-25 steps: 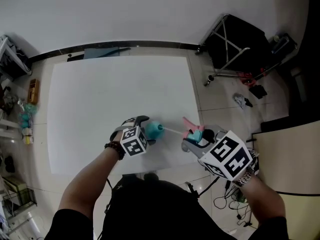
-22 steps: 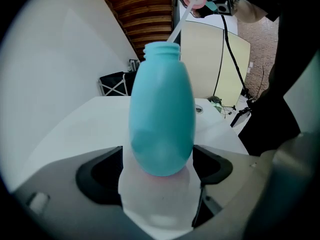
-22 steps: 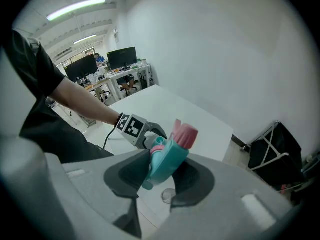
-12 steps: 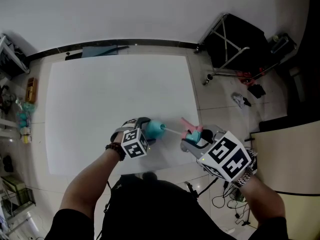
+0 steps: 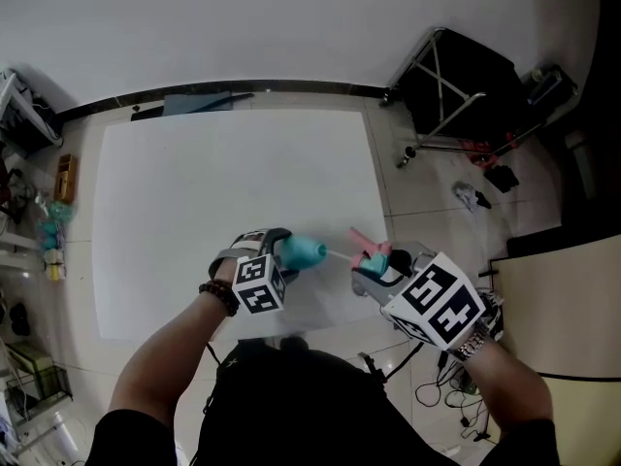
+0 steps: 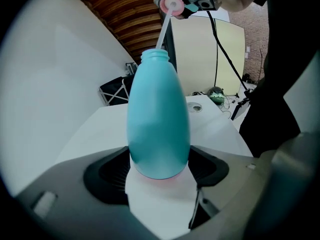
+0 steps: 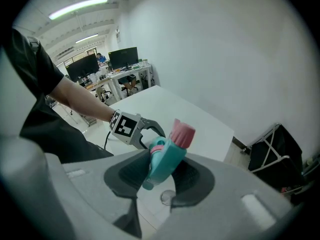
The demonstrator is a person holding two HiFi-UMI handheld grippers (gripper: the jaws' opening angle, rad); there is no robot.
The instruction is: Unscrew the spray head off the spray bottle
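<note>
Since the earlier frames the left gripper point(image 5: 282, 251) has been rolled a little and its jaws have just been closing on the base of the spray bottle point(image 5: 304, 251), which is now being pinched between both pads with its bare threaded neck pointing away; the right gripper point(image 5: 380, 266) is being kept where it was. The teal bottle is being held over the white table point(image 5: 223, 173), close to the near edge and toward the near right corner. The spray head point(image 5: 373, 258) is being clamped by its teal body in the right gripper's jaws at about the table's right edge, its pink collar clear of the neck. Only the thin dip tube point(image 5: 340, 254) is being left bridging the two, its far end apparently inside the neck. The unscrewing is therefore being judged as done, and the step in hand as the drawing-out of the tube. This is best being done with the head pulled straight along the bottle's own axis, so that the tube is not being bent against the neck rim or flicked as it comes free. The bottle should be gripped firmly but not crushed, with the neck no lower than the base, lest any contents be spilled over the near edge
</note>
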